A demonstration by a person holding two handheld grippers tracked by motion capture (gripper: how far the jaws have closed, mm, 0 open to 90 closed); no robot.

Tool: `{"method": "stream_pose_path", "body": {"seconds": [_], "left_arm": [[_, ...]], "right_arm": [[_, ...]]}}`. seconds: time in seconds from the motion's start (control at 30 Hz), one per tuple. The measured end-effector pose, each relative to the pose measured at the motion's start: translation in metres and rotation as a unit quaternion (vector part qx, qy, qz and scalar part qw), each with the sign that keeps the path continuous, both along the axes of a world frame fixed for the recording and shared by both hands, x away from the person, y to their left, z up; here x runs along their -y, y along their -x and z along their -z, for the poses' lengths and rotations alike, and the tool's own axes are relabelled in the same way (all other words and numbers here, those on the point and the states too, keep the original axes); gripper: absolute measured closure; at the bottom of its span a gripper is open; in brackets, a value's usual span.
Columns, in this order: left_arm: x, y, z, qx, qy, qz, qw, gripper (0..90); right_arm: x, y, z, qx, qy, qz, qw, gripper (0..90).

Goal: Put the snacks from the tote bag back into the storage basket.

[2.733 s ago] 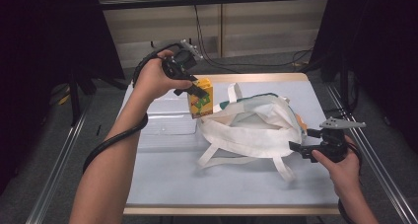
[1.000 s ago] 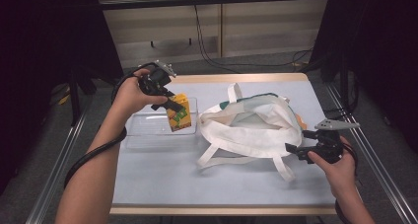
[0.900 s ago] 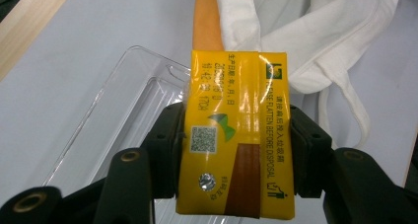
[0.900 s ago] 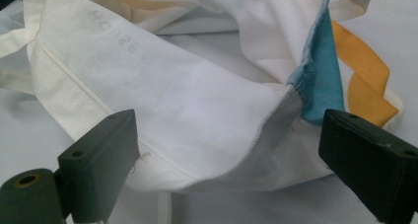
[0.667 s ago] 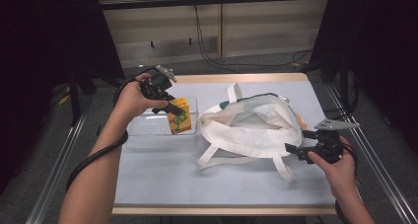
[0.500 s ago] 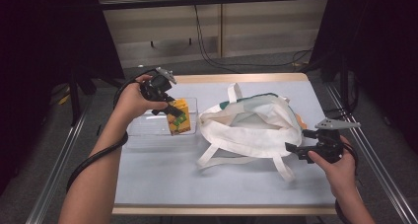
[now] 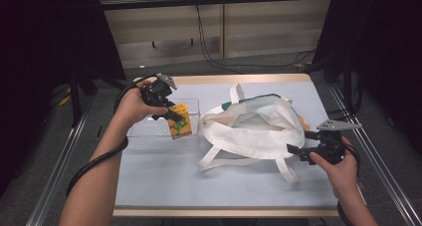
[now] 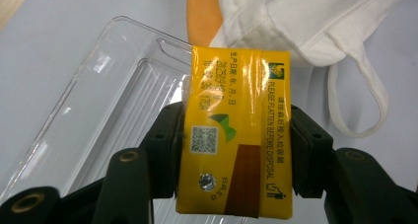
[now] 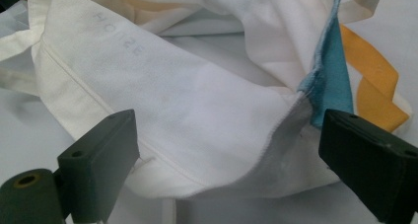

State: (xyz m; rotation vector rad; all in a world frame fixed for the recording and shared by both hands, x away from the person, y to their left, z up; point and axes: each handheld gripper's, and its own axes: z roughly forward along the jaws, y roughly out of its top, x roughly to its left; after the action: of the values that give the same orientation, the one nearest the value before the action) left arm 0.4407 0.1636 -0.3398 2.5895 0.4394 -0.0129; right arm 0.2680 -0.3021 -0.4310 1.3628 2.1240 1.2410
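Note:
My left gripper (image 7: 175, 119) is shut on a yellow drink carton (image 7: 180, 123), with its jaws pressed on the two narrow sides (image 8: 236, 135). The carton (image 8: 231, 86) hangs tilted over the right end of a clear plastic tray (image 7: 149, 131) (image 8: 98, 110). A white cloth tote bag (image 7: 254, 126) lies open-mouthed at mid table. My right gripper (image 7: 301, 149) sits at the bag's right rim. Its jaws stand wide apart on either side of the folded white hem (image 9: 197, 110), and the pads do not press it (image 9: 226, 150).
The pale grey table top (image 7: 199, 186) has a wooden edge. The bag's straps (image 7: 224, 161) trail toward the front. A blue lining (image 9: 330, 81) and an orange strip (image 9: 374, 86) show at the bag's rim. Metal rails run along both sides of the table.
My left hand carried the carton from beside the bag's left rim leftward and down to the tray. In the last second it hardly moved. The right hand stayed put.

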Motion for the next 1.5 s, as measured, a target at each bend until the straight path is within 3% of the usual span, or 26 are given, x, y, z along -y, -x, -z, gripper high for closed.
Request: {"method": "stream_pose_path", "body": {"seconds": [0.53, 0.57, 0.9, 1.1, 1.27, 1.4, 1.5], "left_arm": [[0.019, -0.001, 0.024, -0.01, -0.017, 0.037, 0.9991, 46.9], [0.02, 0.0, 0.025, -0.014, -0.016, 0.03, 0.9993, 46.8], [0.025, -0.001, 0.036, -0.025, -0.024, 0.05, 0.9982, 45.2], [0.024, 0.0, 0.036, -0.036, 0.001, 0.032, 0.9988, 38.9], [0.022, 0.001, 0.028, -0.025, 0.007, 0.018, 0.9995, 30.7], [0.019, 0.002, 0.021, -0.013, -0.001, 0.006, 0.9999, 25.4], [0.015, 0.002, 0.017, -0.009, 0.013, -0.01, 0.9998, 21.6]], "right_arm": [[-0.001, -0.001, -0.001, 0.002, 0.001, -0.003, 1.0, 7.8], [0.0, -0.001, -0.001, 0.002, 0.001, -0.003, 1.0, 7.8], [0.001, 0.001, -0.001, 0.002, 0.001, 0.0, 1.0, 7.8], [0.002, 0.002, -0.001, 0.001, 0.001, 0.001, 1.0, 7.8], [0.001, 0.002, -0.001, 0.003, 0.003, 0.0, 1.0, 7.8], [0.001, 0.002, -0.003, 0.005, 0.002, 0.0, 1.0, 7.8], [0.0, 0.002, -0.003, 0.005, 0.002, 0.0, 1.0, 7.8]]}}
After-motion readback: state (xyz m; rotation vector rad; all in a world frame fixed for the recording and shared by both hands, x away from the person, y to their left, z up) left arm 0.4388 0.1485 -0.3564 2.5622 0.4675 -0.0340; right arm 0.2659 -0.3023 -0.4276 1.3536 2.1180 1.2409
